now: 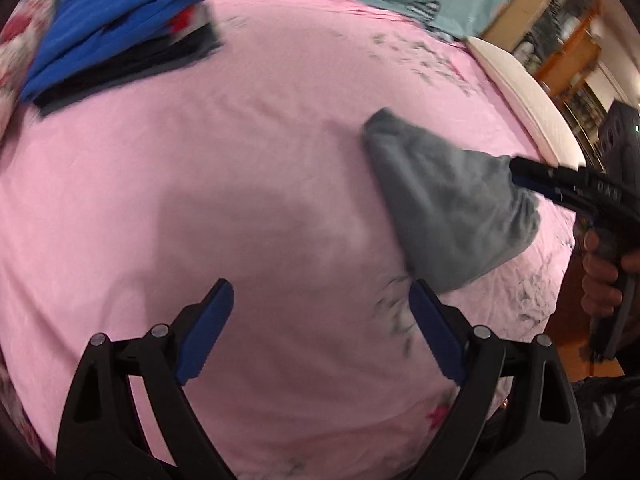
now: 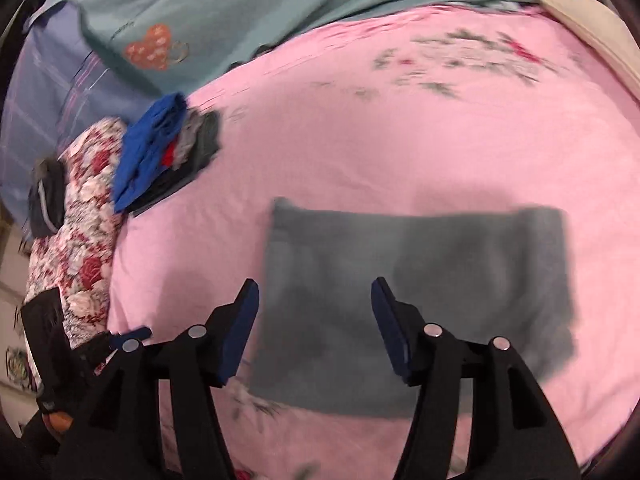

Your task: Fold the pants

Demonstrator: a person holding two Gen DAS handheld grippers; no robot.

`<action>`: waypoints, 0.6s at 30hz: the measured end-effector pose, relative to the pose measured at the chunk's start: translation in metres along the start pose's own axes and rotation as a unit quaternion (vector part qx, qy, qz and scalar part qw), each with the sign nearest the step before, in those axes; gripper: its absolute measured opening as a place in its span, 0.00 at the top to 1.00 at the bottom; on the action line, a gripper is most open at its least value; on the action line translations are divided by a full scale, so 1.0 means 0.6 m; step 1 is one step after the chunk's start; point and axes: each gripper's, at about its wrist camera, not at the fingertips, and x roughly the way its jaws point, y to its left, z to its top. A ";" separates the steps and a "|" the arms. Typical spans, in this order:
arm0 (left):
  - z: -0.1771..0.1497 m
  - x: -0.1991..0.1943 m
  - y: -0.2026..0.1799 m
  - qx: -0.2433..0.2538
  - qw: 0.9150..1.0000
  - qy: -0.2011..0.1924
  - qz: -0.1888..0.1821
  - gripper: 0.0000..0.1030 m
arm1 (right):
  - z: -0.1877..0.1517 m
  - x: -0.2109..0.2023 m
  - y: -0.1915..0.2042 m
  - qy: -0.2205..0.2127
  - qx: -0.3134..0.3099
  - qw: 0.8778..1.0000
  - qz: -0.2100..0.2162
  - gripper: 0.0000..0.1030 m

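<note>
Folded grey pants [image 2: 420, 280] lie flat as a rectangle on the pink bed sheet [image 2: 400, 140]. My right gripper [image 2: 315, 284] hovers over their near left part, fingers apart, nothing pinched between the pads. In the left wrist view the same pants [image 1: 448, 208] lie at the right, with the right gripper [image 1: 520, 172] at their right edge and a person's hand [image 1: 600, 264] on its handle. My left gripper [image 1: 320, 292] stands wide open above the bare sheet [image 1: 240, 160], just left of the pants' near corner.
A stack of folded clothes with a blue piece on top [image 1: 120, 32] [image 2: 152, 152] sits at the far left. A teal blanket [image 2: 280, 8] lies behind, a floral quilt [image 2: 88, 220] along the left. The white bed edge [image 1: 528, 96] and shelves [image 1: 560, 32] are at the right.
</note>
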 end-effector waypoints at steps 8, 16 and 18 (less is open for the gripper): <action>0.115 0.095 -0.247 0.113 0.992 -0.022 -0.057 0.12 | -0.014 -0.075 -0.180 -0.023 0.063 0.995 -0.066 0.43; 0.142 0.257 -0.366 0.086 0.995 0.053 0.010 0.12 | 0.035 -0.048 -0.281 0.003 0.022 1.000 -0.008 0.43; 0.132 0.274 -0.375 0.092 0.994 0.046 0.044 0.11 | 0.050 -0.032 -0.294 0.016 -0.001 1.000 0.009 0.43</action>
